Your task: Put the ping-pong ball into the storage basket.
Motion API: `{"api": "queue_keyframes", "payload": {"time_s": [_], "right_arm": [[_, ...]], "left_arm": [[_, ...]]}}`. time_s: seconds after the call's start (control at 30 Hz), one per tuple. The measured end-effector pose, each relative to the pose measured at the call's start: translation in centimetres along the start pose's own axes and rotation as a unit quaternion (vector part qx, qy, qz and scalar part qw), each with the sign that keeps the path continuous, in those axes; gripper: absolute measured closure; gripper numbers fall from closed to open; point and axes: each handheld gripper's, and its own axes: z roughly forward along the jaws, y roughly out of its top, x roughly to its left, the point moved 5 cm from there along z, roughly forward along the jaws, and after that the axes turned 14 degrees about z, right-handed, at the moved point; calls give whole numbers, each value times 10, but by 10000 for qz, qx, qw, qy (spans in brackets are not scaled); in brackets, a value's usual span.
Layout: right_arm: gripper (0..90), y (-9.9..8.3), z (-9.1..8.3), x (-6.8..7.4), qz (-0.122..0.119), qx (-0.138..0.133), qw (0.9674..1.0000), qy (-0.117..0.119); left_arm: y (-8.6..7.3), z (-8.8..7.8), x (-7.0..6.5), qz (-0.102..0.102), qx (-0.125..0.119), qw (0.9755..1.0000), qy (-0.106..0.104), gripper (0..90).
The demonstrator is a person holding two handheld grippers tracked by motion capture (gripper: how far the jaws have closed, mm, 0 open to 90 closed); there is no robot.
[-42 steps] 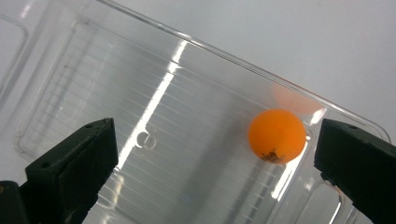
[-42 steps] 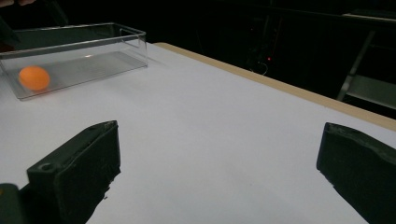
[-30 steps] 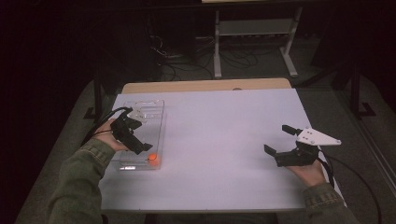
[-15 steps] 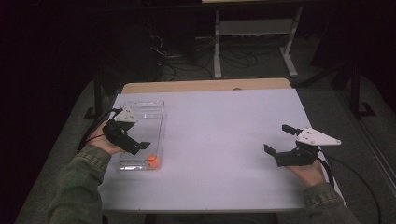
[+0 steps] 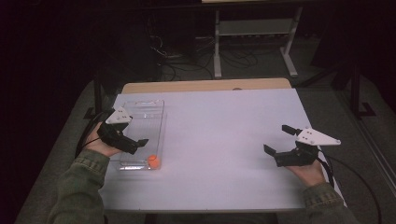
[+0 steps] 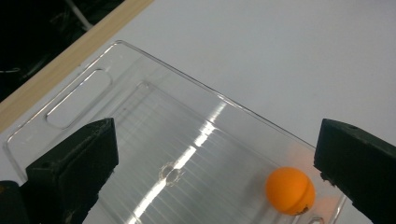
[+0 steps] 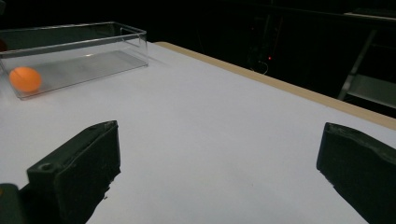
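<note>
change since earlier: left gripper point(image 5: 135, 142) has drawn back toward the table's left edge and turned, its grey plate now tipped up; the right gripper has stayed where it was, and the ball sits in the same corner.
left gripper: held over the near half of the clear tray point(image 5: 159, 109), jaws spread wide with nothing between them. in the left gripper view the jaws frame the tray floor from above, the ball near the right-hand jaw, so it looks placed for a reach down onto the ball.
clear tray: long, shallow box of transparent hard plastic, rounded corners, fine ribbing on the floor that catches glare, a slot handle cut in the end flange. it lies lengthwise along the table's left side.
orange ball point(image 5: 153, 161): small, round, matte, a faint seam across it; rests on the tray floor in the near corner, against the walls, free of both grippers.
table point(image 5: 224, 140): smooth white top, pale wood strip at the far edge.
right gripper point(image 5: 276, 141): low over the bare table, well apart from the tray, jaws wide and empty; it seems to be waiting.
</note>
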Motion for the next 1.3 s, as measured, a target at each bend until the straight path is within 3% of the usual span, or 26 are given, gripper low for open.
{"api": "queue_keyframes", "payload": {"time_s": [0.07, 0.17, 0.33, 0.4, 0.6, 0.97, 1.13, 1.23, 1.3], "right_arm": [[0, 0, 0, 0, -1, -6, 10000, -2], [0, 0, 0, 0, 0, 10, 10000, -6], [0, 0, 0, 0, 3, -3, 10000, 2], [0, 0, -1, 0, 10, -8, 10000, -1], [0, 0, 0, 0, -2, -18, 10000, 4], [0, 0, 0, 0, 14, -21, 10000, 12], [0, 0, 0, 1, 36, -27, 10000, 14], [0, -1, 0, 0, 61, -5, 10000, 14], [0, -1, 1, 1, 57, -8, 10000, 12]], "left_arm": [[-3, -1, 1, -70, 22, 9997, 218, 0], [-6, -3, -2, -228, -181, 9993, 246, 0], [-12, -4, -3, -327, -216, 9985, 389, 0], [-14, -7, -3, -400, -337, 9975, 468, 0], [-24, -11, -4, -664, -574, 9932, 764, 0], [-41, -14, -8, -1034, -904, 9854, 1008, 0], [-46, -15, -11, -1096, -1023, 9828, 1079, 0], [-50, -15, -12, -1213, -1107, 9796, 1156, 0], [-53, -17, -12, -1315, -1228, 9761, 1216, 0]]}}
